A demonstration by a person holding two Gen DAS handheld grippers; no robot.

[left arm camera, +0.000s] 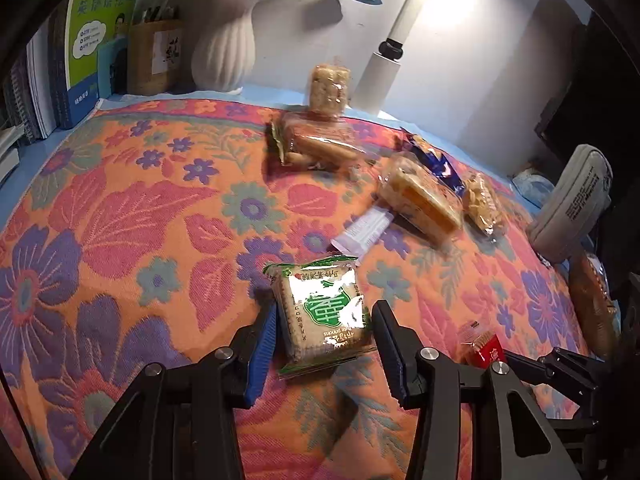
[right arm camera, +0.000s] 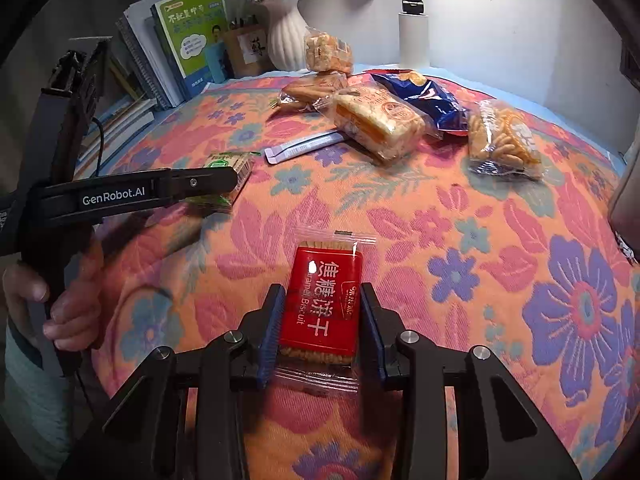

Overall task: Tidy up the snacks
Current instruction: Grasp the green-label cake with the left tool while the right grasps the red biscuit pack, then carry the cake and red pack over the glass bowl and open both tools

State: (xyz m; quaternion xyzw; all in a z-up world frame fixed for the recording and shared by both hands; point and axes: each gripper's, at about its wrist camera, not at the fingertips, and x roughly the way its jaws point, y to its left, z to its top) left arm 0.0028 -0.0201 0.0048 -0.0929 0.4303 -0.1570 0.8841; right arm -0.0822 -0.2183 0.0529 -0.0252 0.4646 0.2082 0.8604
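My left gripper [left arm camera: 325, 322] has its jaws on both sides of a green-and-white cracker packet [left arm camera: 322, 314] lying on the floral cloth [left arm camera: 132, 216]; a small gap shows at each pad. My right gripper [right arm camera: 323, 308] is shut on a red caramel biscuit packet [right arm camera: 323, 306], whose corner also shows in the left wrist view [left arm camera: 482, 350]. The green packet [right arm camera: 228, 168] and left gripper [right arm camera: 200, 184] show at the left of the right wrist view. Farther back lie several snacks: a rice cracker pack [right arm camera: 378, 120], a blue bag [right arm camera: 424, 96], a fried-stick pack [right arm camera: 504, 140], a white stick sachet [right arm camera: 300, 146].
A white ribbed vase [left arm camera: 226, 52], books [left arm camera: 92, 40] and a brown pen holder [left arm camera: 156, 56] stand along the back left. A white lamp post [right arm camera: 414, 36] stands at the back. A grey pouch [left arm camera: 576, 204] lies at the right edge. Two more snack packs [left arm camera: 320, 136] are stacked by the vase.
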